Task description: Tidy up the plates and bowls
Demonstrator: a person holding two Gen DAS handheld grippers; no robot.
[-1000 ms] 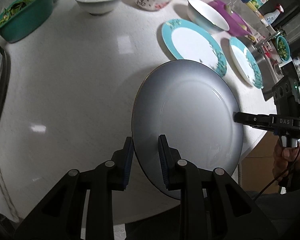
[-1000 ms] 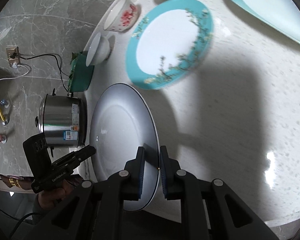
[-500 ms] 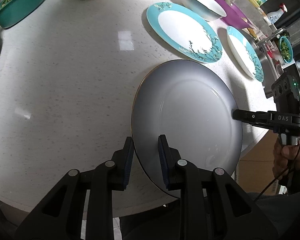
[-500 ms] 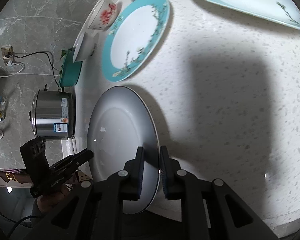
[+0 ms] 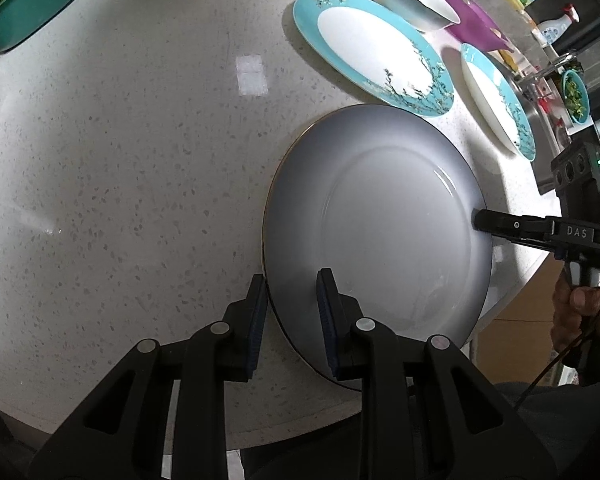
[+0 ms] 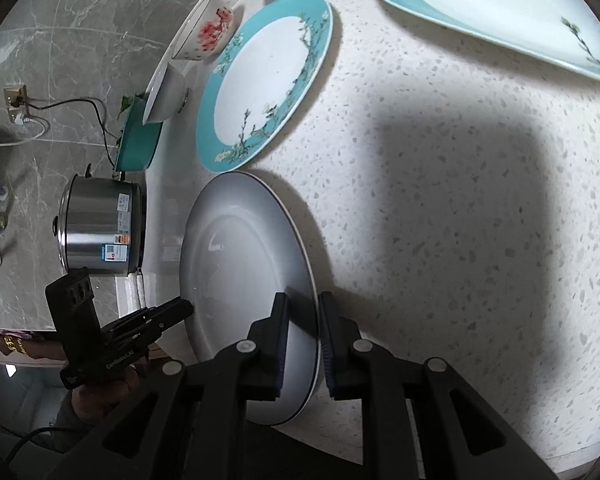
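- A white speckled stone countertop [image 5: 140,160] fills most of both views.
- A teal basin [image 5: 28,12] of leafy greens sits at the counter's far left corner.
- A stainless steel pot [image 6: 100,232] with a label stands beside the counter edge.
- A wall socket [image 6: 14,98] on the grey marble wall has black and white cables plugged in.
- A purple mat [image 5: 472,20] lies at the far right of the counter.
- A white spray bottle [image 5: 554,28] stands beyond the purple mat.
- A small teal dish of chopped greens [image 5: 576,96] sits by the sink area.
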